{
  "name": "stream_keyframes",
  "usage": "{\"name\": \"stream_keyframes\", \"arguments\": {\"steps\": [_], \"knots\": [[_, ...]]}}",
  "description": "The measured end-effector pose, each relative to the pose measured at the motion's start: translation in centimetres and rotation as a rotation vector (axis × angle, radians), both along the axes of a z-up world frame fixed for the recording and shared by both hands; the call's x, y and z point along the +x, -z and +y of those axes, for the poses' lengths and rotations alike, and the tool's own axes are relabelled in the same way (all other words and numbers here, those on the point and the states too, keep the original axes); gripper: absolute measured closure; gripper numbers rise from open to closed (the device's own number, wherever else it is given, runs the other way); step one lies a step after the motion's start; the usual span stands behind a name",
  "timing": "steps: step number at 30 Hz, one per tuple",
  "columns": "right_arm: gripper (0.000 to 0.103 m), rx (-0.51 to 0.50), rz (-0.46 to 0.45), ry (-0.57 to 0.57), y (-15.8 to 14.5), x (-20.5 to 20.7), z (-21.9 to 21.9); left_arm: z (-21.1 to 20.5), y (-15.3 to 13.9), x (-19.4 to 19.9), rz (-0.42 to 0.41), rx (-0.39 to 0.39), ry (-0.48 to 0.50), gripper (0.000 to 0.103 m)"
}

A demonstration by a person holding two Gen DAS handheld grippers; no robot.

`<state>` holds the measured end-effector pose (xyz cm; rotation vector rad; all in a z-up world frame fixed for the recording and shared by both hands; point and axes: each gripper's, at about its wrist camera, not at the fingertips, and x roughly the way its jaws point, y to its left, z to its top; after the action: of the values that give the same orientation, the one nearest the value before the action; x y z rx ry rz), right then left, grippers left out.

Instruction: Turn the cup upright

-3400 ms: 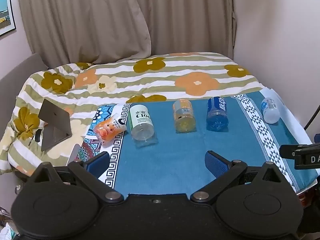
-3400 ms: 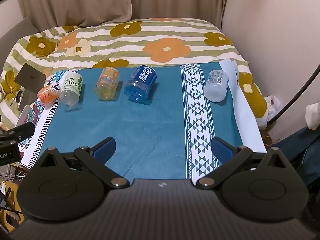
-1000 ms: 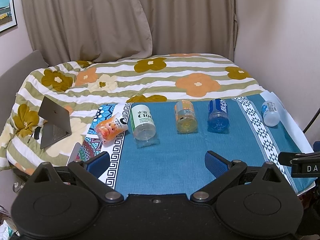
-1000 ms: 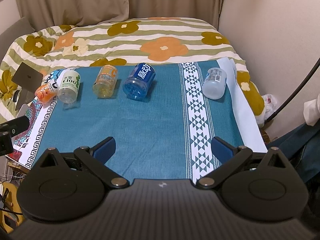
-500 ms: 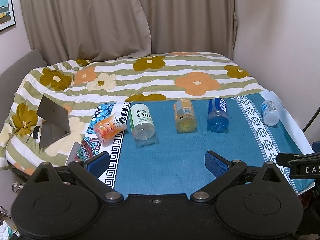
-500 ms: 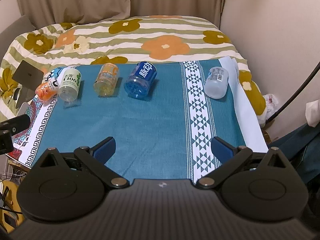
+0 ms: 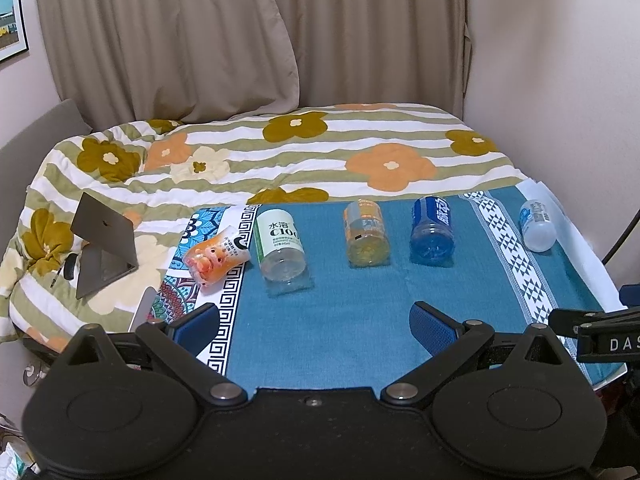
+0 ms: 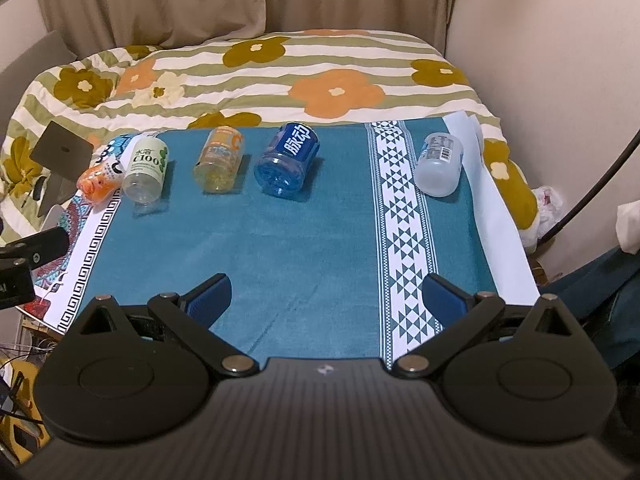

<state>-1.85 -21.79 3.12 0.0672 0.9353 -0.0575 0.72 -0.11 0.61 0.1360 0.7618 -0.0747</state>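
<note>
Both claws hung released over the near edge of the teal cloth [image 8: 320,240], the left claw [image 7: 316,326] and the right claw [image 8: 326,292] gripping nothing. Five cut-bottle cups lay on their sides in a far row: orange cartoon cup [image 7: 216,258], C100 cup [image 7: 280,246], yellow-orange cup [image 7: 366,232], blue cup [image 8: 288,158], clear cup [image 8: 438,164].
</note>
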Motion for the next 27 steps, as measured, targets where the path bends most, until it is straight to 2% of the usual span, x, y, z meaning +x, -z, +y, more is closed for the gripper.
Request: {"name": "stream_keyframes", "arguments": {"steps": [8, 13, 19, 27], "knots": [[0.000, -0.015, -0.026, -0.051, -0.7, -0.1, -1.0, -1.1, -1.0, 0.6, -0.028, -0.028, -0.010, 0.000], [0.000, -0.016, -0.018, -0.084, -0.8, 1.1, -2.3, -2.1, -1.9, 2.4, -0.038, -0.042, -0.010, 0.000], [0.000, -0.012, -0.010, -0.065, -0.6, 3.6, -3.2, -2.7, -1.6, 7.0, 0.013, -0.071, 0.012, 0.000], [0.000, 0.051, 0.050, 0.011, 1.6, 7.9, -3.8, -3.1, 1.4, 14.7, 0.136, -0.100, 0.072, 0.002]]}}
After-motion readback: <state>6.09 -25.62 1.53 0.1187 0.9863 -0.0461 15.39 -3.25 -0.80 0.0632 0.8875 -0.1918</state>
